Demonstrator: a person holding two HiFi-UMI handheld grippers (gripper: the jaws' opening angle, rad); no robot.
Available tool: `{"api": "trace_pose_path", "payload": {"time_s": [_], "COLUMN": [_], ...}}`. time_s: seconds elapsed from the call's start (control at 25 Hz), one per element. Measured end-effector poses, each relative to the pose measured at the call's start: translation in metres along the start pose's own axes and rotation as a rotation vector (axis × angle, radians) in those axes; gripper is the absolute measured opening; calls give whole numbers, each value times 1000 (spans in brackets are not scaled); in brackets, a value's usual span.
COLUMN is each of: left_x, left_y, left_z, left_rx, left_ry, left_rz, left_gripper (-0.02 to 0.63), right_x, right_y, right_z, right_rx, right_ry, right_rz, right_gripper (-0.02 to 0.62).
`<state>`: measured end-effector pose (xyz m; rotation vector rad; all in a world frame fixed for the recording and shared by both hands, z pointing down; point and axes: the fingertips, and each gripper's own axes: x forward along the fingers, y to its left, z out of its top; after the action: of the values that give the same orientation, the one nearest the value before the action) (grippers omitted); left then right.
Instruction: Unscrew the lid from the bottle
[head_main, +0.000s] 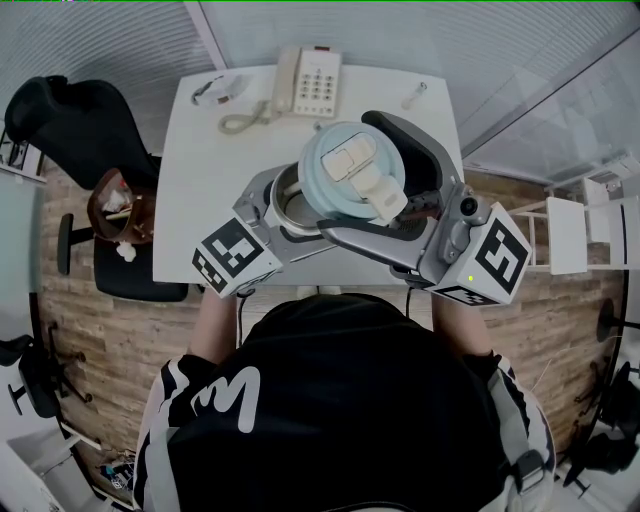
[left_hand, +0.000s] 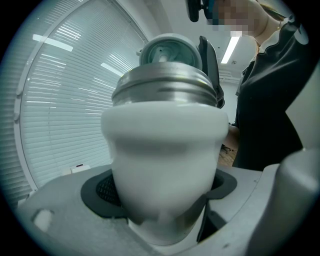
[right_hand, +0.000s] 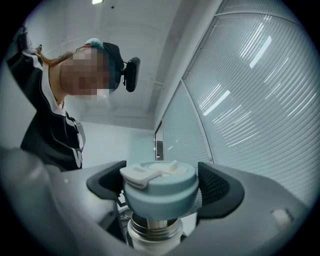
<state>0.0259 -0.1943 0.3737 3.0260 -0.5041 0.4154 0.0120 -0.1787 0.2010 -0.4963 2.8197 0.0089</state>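
My left gripper (head_main: 288, 212) is shut on a white bottle (left_hand: 163, 160), held above the table in the head view. The bottle's steel threaded neck (left_hand: 165, 88) is bare and its open mouth (head_main: 293, 206) shows beside the lid. My right gripper (head_main: 366, 186) is shut on the pale blue lid (head_main: 350, 178), which has a cream flip cap. In the right gripper view the lid (right_hand: 160, 189) sits between the dark pads (right_hand: 218, 188), slightly above the steel neck (right_hand: 154, 231) with a gap. From the left gripper view the lid's underside (left_hand: 169, 51) shows past the neck.
Below the grippers is a white table (head_main: 200, 190) with a desk phone (head_main: 310, 80), a small white item (head_main: 218, 88) and a small piece (head_main: 415, 95) at its far edge. A black chair (head_main: 70, 120) and a brown bag (head_main: 120, 212) stand left; a white rack (head_main: 580, 230) stands right.
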Motion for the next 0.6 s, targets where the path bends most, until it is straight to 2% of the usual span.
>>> {"api": "trace_pose_path", "payload": {"time_s": [0.6], "left_x": [1], "left_y": [-2], "left_z": [-2], "left_rx": [-19], "left_ry": [10], "left_rz": [-12], "left_gripper": [448], "right_x": [0], "right_y": [1], "right_z": [-1], "right_rx": [-3], "right_ry": [0], "right_rz": [4], "right_gripper": [439]}}
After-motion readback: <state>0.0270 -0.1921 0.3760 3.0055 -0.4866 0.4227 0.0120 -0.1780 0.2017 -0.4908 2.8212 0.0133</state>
